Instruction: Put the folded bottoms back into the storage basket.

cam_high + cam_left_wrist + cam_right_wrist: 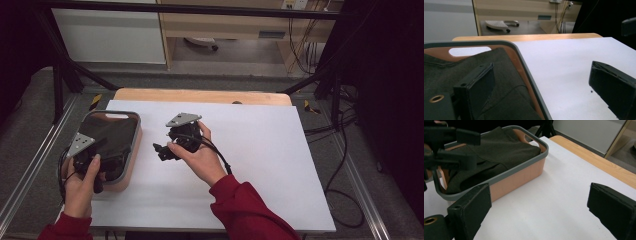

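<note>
Held wide open and empty: left gripper (92, 167) low over the basket (134, 150) of dark cloth (107, 135), right gripper (167, 150) angled leftward above the white tabletop (260, 160).

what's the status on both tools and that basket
Left tool open, straddling the rim of the orange plastic basket with grey rim. Right tool open over the white table sheet. Dark folded cloth lies in the basket. Nothing in the way.

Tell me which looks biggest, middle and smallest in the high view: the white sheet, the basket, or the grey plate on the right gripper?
1. White sheet, by far the largest.
2. Basket, with dark cloth in it.
3. Grey plate on the right gripper, the smallest.
</note>
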The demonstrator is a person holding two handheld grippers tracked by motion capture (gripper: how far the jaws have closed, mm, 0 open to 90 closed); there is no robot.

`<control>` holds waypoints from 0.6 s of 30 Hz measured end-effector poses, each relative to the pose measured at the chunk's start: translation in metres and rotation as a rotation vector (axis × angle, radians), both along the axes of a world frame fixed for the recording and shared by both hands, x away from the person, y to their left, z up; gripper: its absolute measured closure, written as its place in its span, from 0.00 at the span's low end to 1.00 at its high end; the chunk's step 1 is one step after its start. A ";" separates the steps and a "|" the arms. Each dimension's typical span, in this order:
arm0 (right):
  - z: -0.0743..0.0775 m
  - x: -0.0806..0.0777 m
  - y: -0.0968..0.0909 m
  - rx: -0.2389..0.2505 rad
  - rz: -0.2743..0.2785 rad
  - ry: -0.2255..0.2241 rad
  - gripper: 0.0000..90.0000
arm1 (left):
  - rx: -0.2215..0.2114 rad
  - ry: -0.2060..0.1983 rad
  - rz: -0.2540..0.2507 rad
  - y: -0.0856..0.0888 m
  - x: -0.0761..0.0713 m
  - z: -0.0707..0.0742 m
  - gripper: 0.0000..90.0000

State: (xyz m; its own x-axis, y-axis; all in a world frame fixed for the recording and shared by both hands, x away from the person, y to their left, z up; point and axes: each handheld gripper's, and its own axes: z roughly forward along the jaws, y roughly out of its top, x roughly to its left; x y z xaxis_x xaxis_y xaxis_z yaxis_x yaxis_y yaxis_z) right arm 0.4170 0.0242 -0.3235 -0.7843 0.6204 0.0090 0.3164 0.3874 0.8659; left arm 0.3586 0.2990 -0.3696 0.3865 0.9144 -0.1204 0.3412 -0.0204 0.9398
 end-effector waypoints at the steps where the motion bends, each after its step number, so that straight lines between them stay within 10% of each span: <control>1: 0.000 0.001 -0.002 0.005 0.000 -0.002 0.05 | 0.008 -0.004 -0.002 -0.001 -0.002 -0.003 0.08; 18: 0.000 0.010 -0.029 0.005 -0.075 -0.002 0.06 | 0.024 -0.001 -0.015 0.005 -0.007 -0.022 0.10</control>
